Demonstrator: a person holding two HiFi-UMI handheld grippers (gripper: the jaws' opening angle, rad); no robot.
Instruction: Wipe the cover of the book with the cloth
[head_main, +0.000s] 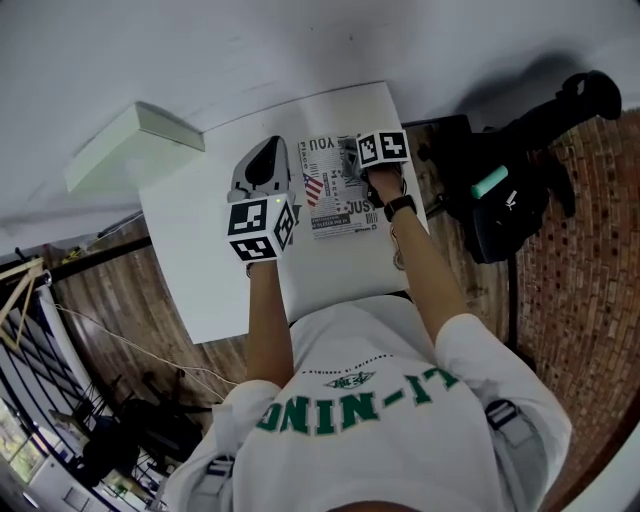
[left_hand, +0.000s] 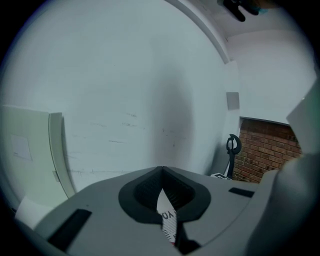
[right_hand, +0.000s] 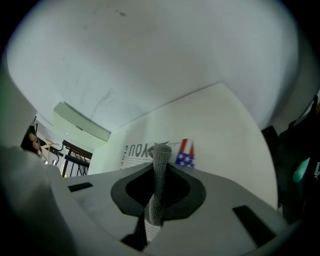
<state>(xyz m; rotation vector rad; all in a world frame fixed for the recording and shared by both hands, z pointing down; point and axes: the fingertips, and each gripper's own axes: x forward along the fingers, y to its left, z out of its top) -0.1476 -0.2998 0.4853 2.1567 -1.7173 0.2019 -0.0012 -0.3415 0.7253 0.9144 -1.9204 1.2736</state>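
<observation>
Below-left of the right gripper (right_hand: 160, 150), jaws clamped on cloth (right_hand: 159, 180), lies most of the book (head_main: 335, 205), long axis toward the person; left gripper (left_hand: 162, 172) seemingly pinches its edge.

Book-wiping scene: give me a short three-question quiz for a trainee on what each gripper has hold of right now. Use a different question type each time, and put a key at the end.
1. True or false: the right gripper is shut on the grey cloth.
2. Multiple choice: what sits between the jaws of the left gripper? A) an edge of the book B) a sponge C) nothing
3. Fill in the blank: the book lies on a white ____.

Key: 1 true; 2 A; 3 table.
</observation>
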